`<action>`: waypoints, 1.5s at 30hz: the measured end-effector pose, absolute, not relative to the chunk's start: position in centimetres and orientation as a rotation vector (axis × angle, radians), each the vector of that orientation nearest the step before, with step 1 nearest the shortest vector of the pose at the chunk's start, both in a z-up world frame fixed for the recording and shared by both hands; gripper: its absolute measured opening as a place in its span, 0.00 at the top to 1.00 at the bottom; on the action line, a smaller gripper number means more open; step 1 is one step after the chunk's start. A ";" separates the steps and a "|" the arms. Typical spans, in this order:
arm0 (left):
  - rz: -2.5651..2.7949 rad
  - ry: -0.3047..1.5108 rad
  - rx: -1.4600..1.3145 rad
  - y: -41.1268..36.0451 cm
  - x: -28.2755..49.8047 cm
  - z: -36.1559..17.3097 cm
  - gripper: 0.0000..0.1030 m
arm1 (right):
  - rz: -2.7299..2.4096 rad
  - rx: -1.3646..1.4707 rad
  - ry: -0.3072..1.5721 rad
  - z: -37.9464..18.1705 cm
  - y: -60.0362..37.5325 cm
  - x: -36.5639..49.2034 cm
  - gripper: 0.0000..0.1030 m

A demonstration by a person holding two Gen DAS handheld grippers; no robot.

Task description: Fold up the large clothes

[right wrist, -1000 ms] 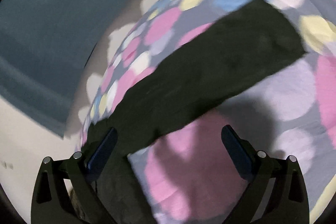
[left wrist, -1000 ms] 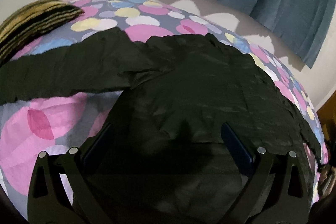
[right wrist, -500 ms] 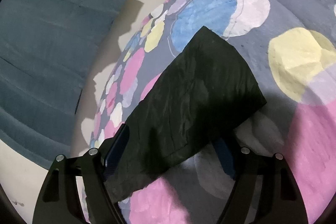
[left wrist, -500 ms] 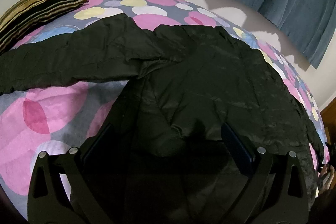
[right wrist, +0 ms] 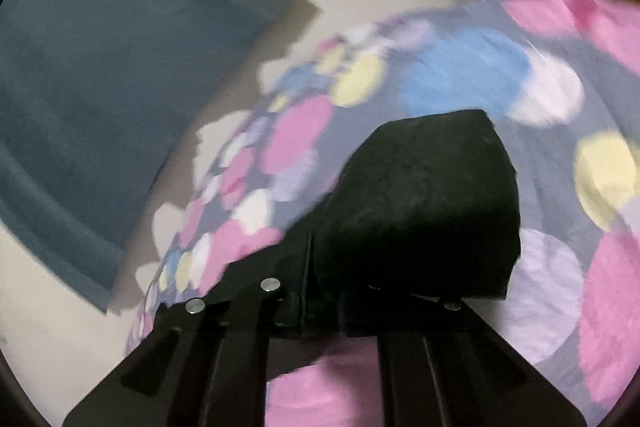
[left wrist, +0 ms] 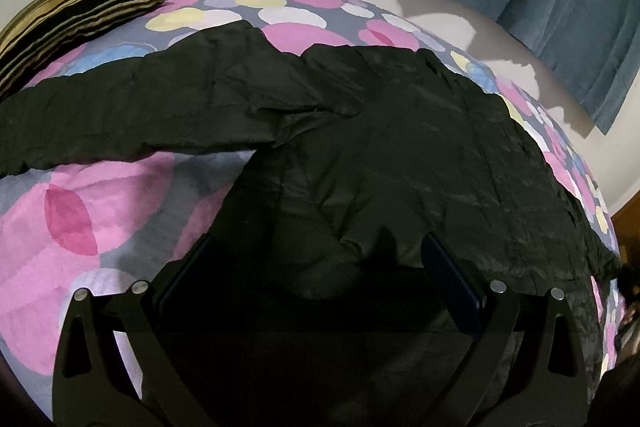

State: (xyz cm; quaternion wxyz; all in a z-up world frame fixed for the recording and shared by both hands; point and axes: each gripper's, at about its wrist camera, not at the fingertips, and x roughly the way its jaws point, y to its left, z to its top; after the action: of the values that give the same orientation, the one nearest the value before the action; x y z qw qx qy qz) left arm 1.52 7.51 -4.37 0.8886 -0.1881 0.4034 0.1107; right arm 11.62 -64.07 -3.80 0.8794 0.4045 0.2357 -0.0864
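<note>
- The black jacket (left wrist: 400,155) lies spread flat across the spotted bedspread (left wrist: 100,211), one sleeve stretched out toward the striped pillow (left wrist: 68,15); the other sleeve (right wrist: 432,203) is on the far side, its cuff end raised in the right gripper (right wrist: 320,291)
- Right gripper: its jaws have just been closing and are now pinched together on that sleeve, where a second ago they stood wide apart over the cloth lying flat
- Left gripper (left wrist: 316,287): jaws apart above the jacket's lower hem, nothing between the pads; its view matches the earlier one almost exactly
- Risk: the fabric looks slick and the bite is near the cuff edge, so a quick pull could slide the sleeve out
- Risk: with the body unpinned, hauling the sleeve across may drag or bunch the whole jacket, spoiling the fold line
</note>
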 end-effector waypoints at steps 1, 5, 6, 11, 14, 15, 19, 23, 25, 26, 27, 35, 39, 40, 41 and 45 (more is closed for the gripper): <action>0.229 0.840 -0.389 7.5 1.5 -4.4 0.02 | -0.158 0.807 0.480 -2.6 -63.0 12.0 0.90; 0.228 0.842 -0.387 7.6 1.5 -4.3 0.02 | -0.042 0.693 0.462 1.2 -57.7 13.5 0.90; 0.228 0.843 -0.389 7.6 1.5 -4.3 0.02 | -0.009 0.670 0.467 1.8 -56.2 14.2 0.90; 0.229 0.842 -0.390 7.6 1.4 -4.3 0.02 | 0.123 0.547 0.485 4.1 -48.5 17.3 0.90; 0.228 0.843 -0.390 7.6 1.4 -4.3 0.02 | 0.196 0.497 0.497 4.6 -43.9 18.9 0.92; 0.228 0.844 -0.389 7.6 1.4 -4.3 0.02 | 0.221 0.489 0.504 4.6 -42.5 19.5 0.92; 0.229 0.845 -0.390 7.6 1.4 -4.4 0.02 | 0.294 0.457 0.543 4.0 -37.1 21.3 0.93; 0.229 0.848 -0.390 7.7 1.4 -4.6 0.02 | 0.364 0.391 0.594 2.9 -31.7 22.6 0.93; 0.230 0.848 -0.393 7.7 1.5 -4.6 0.02 | 0.404 0.359 0.620 2.1 -29.1 23.0 0.94; 0.230 0.848 -0.394 7.8 1.5 -4.6 0.02 | 0.418 0.348 0.631 1.7 -28.2 23.2 0.94; 0.230 0.849 -0.393 7.7 1.5 -4.7 0.02 | 0.436 0.332 0.643 1.3 -27.1 23.5 0.94; 0.228 0.849 -0.391 7.7 1.4 -4.7 0.02 | 0.539 0.185 0.775 -3.2 -20.5 24.0 0.94; 0.228 0.853 -0.392 7.7 1.5 -4.9 0.02 | 0.576 0.126 0.860 -5.7 -18.7 24.2 0.94; 0.228 0.854 -0.391 7.7 1.6 -4.9 0.02 | 0.584 0.115 0.881 -6.1 -18.3 24.3 0.94; 0.229 0.855 -0.390 7.6 1.7 -4.9 0.02 | 0.590 0.107 0.899 -6.5 -18.0 24.4 0.94; 0.230 0.857 -0.388 7.6 1.7 -5.0 0.02 | 0.606 0.059 0.965 -8.2 -16.8 24.4 0.94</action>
State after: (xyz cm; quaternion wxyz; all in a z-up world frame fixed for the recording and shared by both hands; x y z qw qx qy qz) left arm 1.72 7.60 -5.01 0.8851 -0.1863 0.4119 0.1105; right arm 24.37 -16.84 -8.19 0.8416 0.0281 0.4568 0.2867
